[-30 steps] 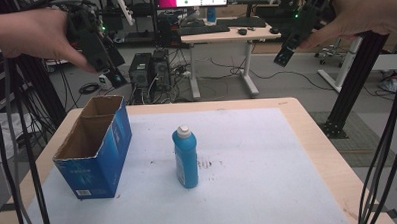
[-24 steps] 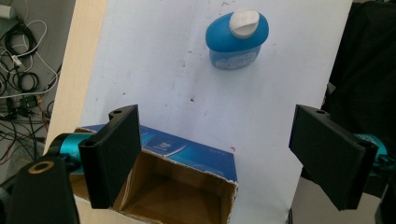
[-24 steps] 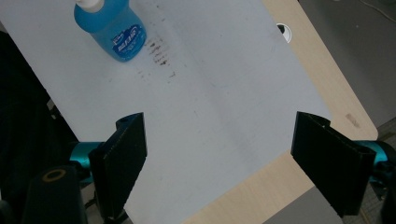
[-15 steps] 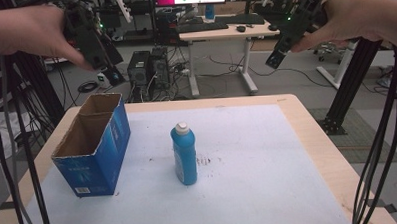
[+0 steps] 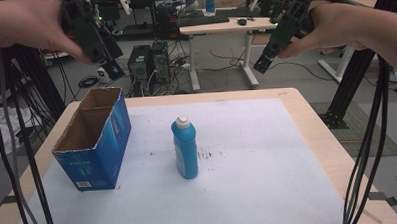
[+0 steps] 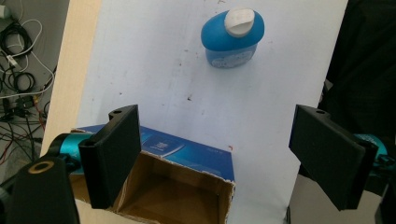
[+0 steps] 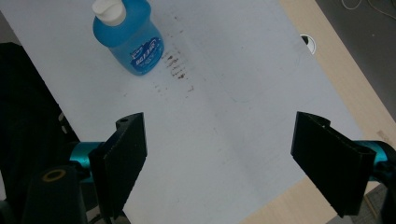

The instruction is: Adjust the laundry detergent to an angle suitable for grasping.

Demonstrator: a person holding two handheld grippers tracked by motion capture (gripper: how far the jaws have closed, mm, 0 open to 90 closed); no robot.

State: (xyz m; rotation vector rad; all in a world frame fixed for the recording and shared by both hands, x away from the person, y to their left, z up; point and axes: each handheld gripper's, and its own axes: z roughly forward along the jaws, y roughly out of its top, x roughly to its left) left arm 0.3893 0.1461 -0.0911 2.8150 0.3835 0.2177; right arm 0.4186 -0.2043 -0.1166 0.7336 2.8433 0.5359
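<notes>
The blue bottle [image 5: 185, 148] stands upright near the middle of the white mat [image 5: 269, 179], with the open blue box [image 5: 93, 140] well apart to its left. Both the left gripper [image 5: 100, 54] and the right gripper [image 5: 272, 48] hang high above the table's far edge, jaws spread wide and holding nothing. Dark smudges [image 5: 210, 155] mark the mat just beside the bottle.

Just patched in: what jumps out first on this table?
A blue bottle with a white cap stands upright mid-table on the white mat. To its left sits an open blue cardboard box, empty as far as its inside shows. Left gripper and right gripper hang open above the far edge.
</notes>
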